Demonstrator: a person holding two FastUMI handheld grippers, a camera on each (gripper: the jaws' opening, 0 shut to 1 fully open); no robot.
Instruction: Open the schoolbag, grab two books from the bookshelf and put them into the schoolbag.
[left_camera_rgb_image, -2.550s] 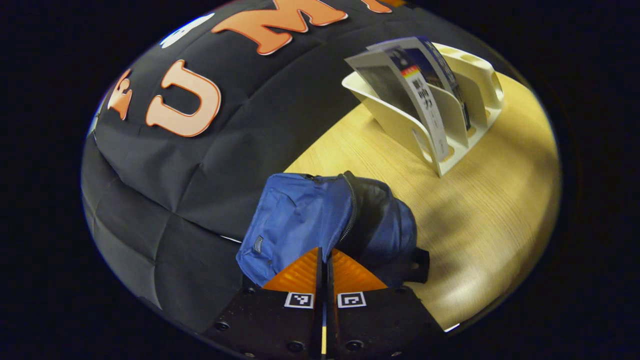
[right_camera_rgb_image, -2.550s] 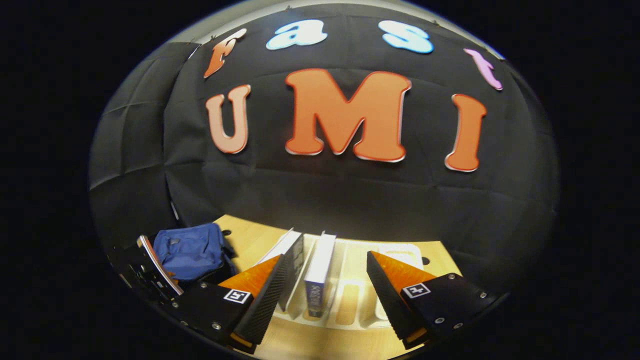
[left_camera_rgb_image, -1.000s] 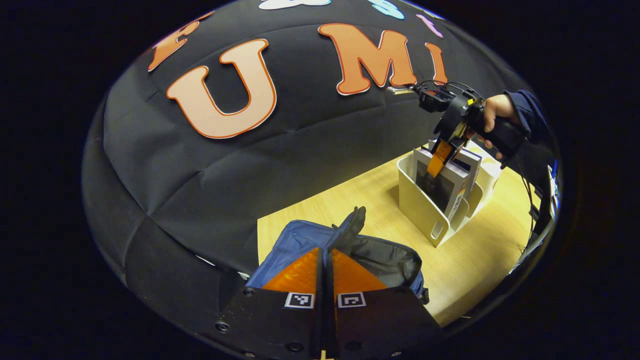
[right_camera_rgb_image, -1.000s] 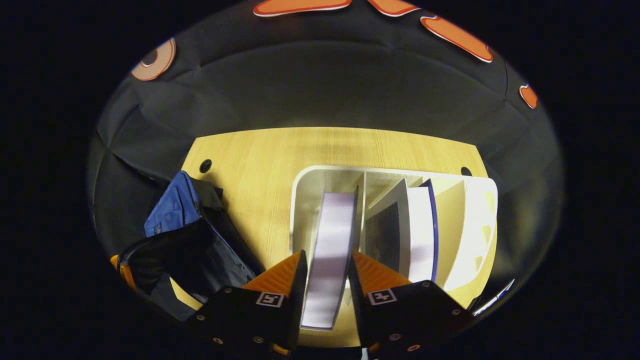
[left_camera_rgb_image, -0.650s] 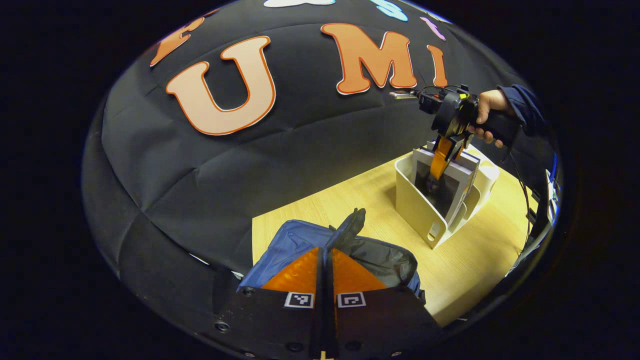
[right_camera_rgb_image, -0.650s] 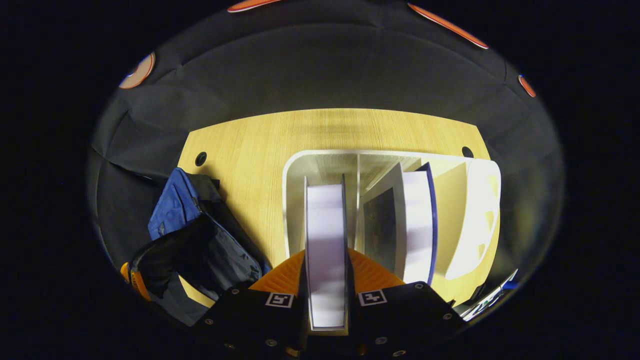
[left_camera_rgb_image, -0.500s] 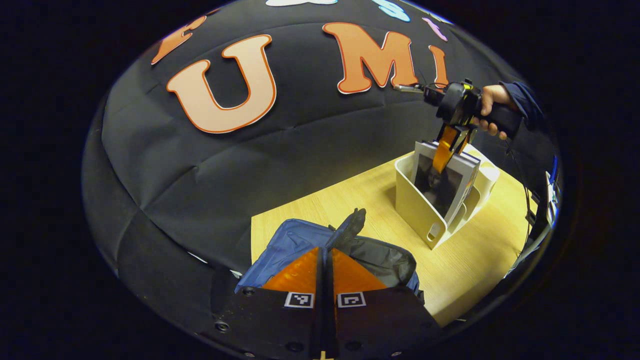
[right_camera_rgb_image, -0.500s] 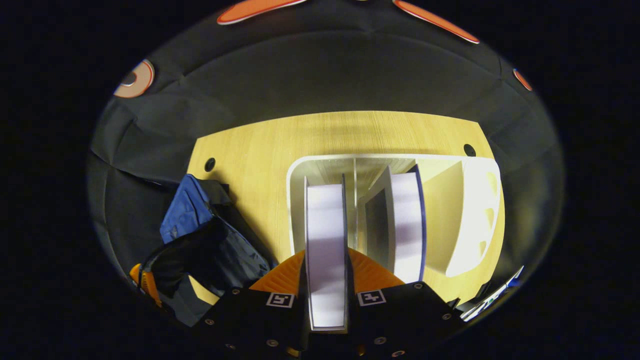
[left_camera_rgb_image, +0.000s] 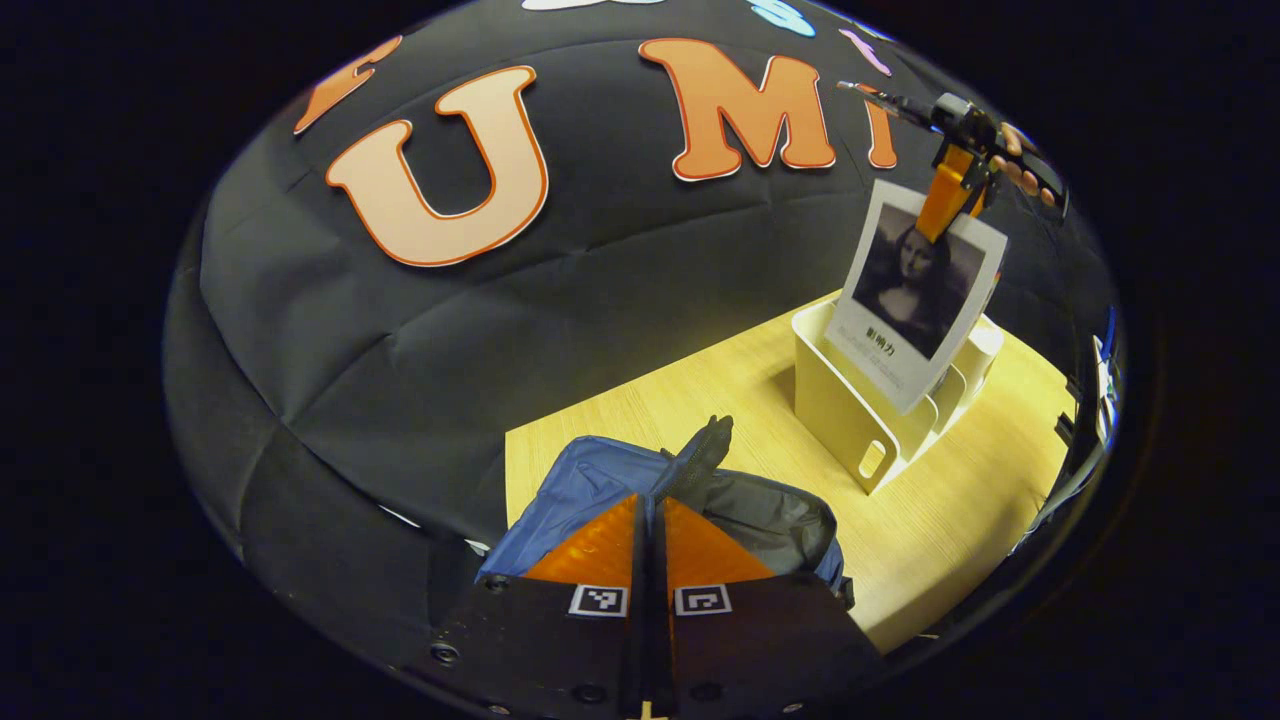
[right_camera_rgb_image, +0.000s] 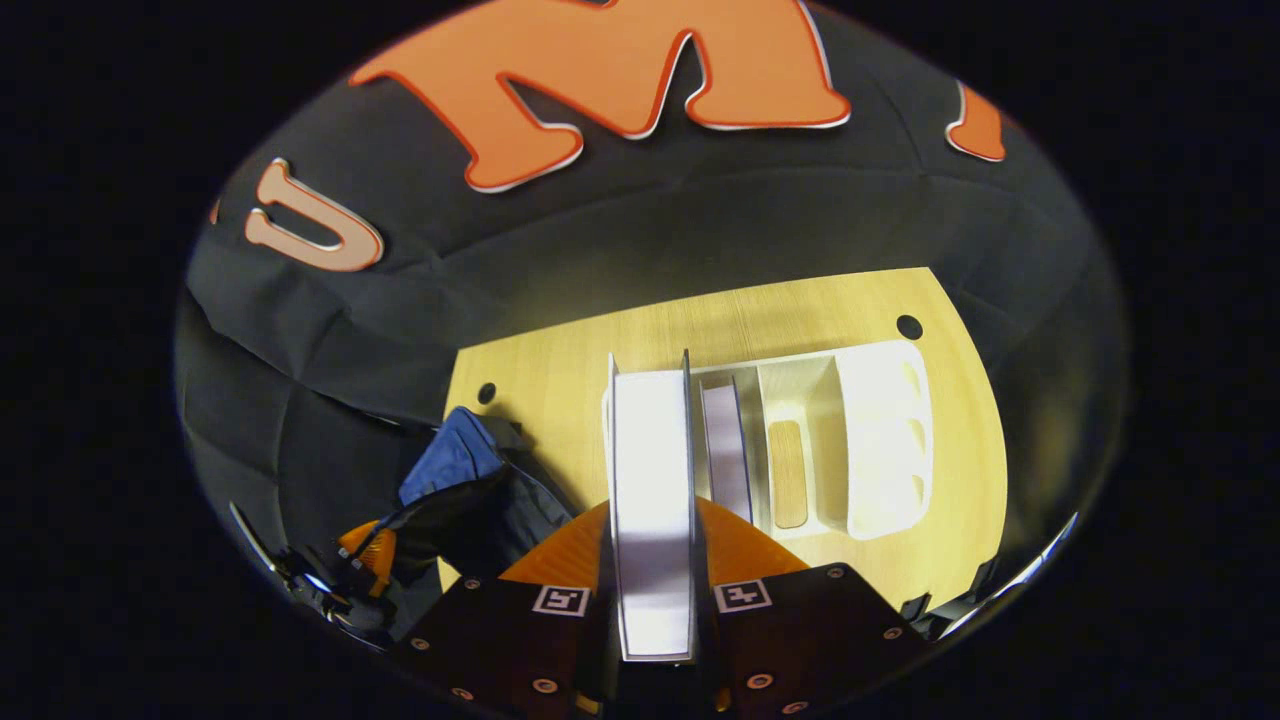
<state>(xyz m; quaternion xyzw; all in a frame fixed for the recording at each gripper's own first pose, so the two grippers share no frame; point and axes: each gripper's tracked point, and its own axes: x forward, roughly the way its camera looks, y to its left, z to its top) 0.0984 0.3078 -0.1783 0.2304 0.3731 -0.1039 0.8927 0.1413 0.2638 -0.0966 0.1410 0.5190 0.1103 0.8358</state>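
I see my left gripper pinching the bag; my right gripper holds a book above the rack.

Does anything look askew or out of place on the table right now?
Nothing looks damaged or spilled. The book hangs tilted above the white bookshelf, pinched at its top edge by the right gripper. The blue schoolbag sags open beside it, held by the left gripper.

No words can be read. The white-covered book carries a short dark line of characters under its portrait, too small to make out. 2 square black-and-white coded markers sit on the left gripper.
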